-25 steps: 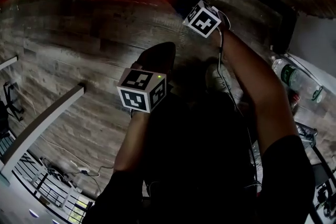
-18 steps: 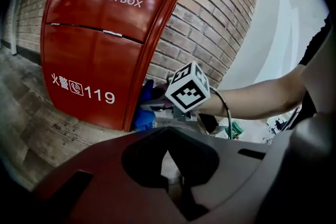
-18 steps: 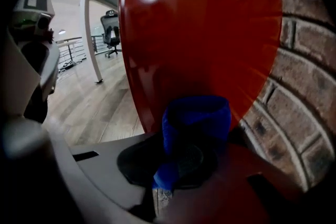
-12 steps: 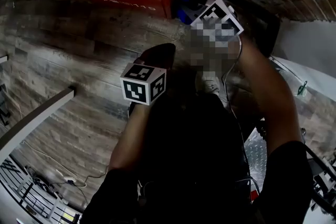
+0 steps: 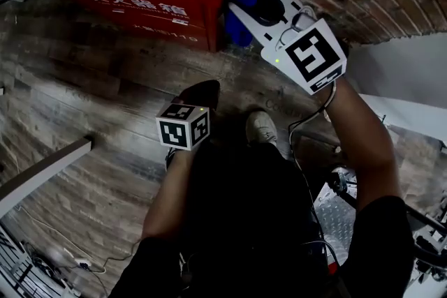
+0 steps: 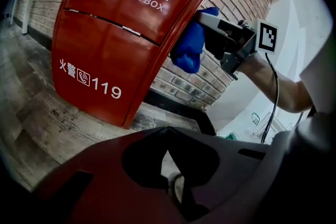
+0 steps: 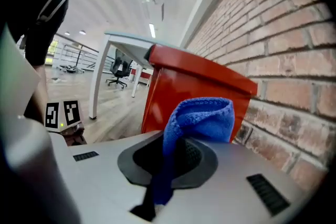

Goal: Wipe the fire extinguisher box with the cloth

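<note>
Red and glossy, the fire extinguisher box (image 7: 178, 86) stands just ahead of the right tool (image 7: 173, 160), which is clamped on a folded blue cloth (image 7: 202, 118) near the box's side edge. Press the cloth flat and sweep evenly. The left tool (image 6: 170, 165), jaws together and empty, hangs farther off.

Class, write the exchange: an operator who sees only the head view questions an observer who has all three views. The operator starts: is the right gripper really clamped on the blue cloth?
Observer: Yes. The right gripper view shows the right gripper with its jaws shut on the blue cloth, folded end sticking out.
Operator: What is printed on the box front?
Observer: In the left gripper view, the fire extinguisher box reads FIRE EXTINGUISHER BOX and 119.
Operator: And the left gripper?
Observer: The left gripper has its jaws together, holding nothing.
</note>
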